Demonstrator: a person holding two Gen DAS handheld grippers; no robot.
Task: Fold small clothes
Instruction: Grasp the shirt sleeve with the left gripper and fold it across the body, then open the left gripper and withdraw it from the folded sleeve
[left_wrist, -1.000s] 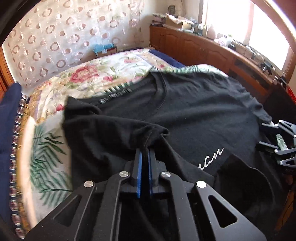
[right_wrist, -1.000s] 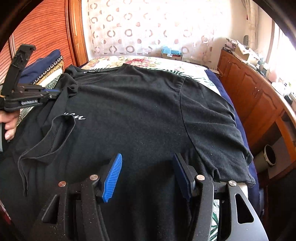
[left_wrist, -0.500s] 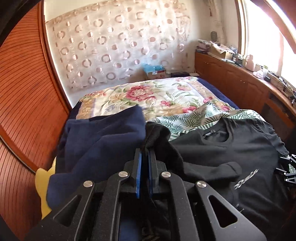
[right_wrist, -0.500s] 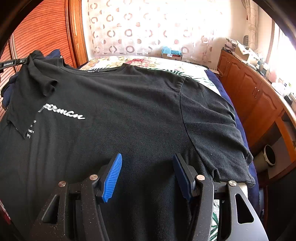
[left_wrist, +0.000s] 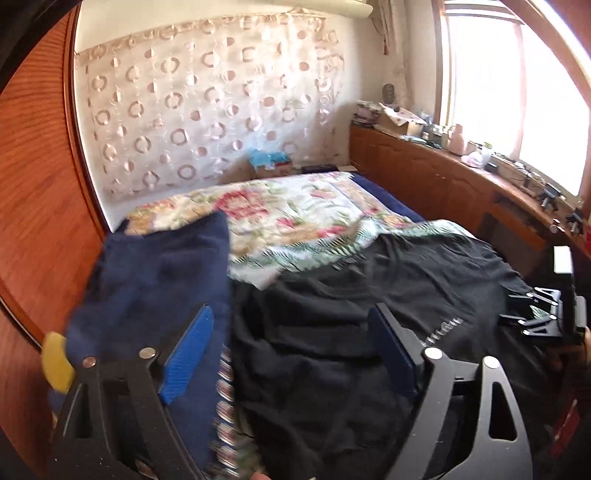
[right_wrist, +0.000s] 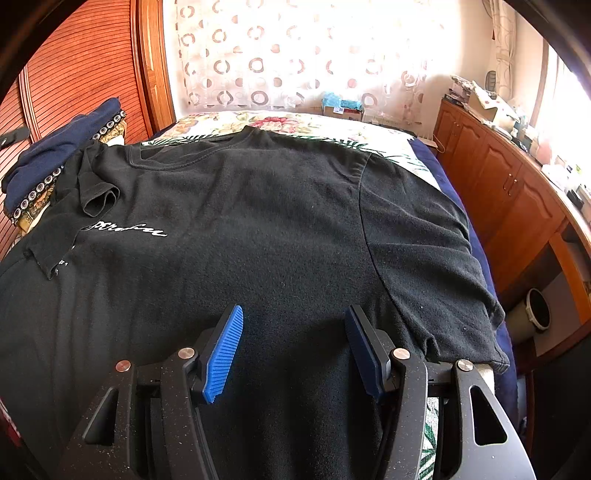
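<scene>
A black T-shirt (right_wrist: 258, 229) with white script lettering (right_wrist: 127, 229) lies spread flat on the bed, collar toward the far wall. Its left sleeve (right_wrist: 99, 192) lies crumpled near the left edge. It also shows in the left wrist view (left_wrist: 351, 332). My right gripper (right_wrist: 295, 343) is open and empty, low over the shirt's lower part. My left gripper (left_wrist: 291, 343) is open and empty above the shirt's left side, next to a navy blue cloth (left_wrist: 159, 280). The right gripper also shows at the right edge of the left wrist view (left_wrist: 543, 314).
The bed has a floral and palm-leaf cover (left_wrist: 295, 218). The navy blue cloth (right_wrist: 55, 155) with a beaded trim lies piled at the left. A wooden slatted wall (right_wrist: 74, 74) stands left, a wooden cabinet (right_wrist: 509, 184) with clutter right, a bin (right_wrist: 535, 306) on the floor.
My left gripper pulled the left sleeve outward to the left, then opened and let it go. The sleeve now lies on the bed. The right gripper has not moved.
</scene>
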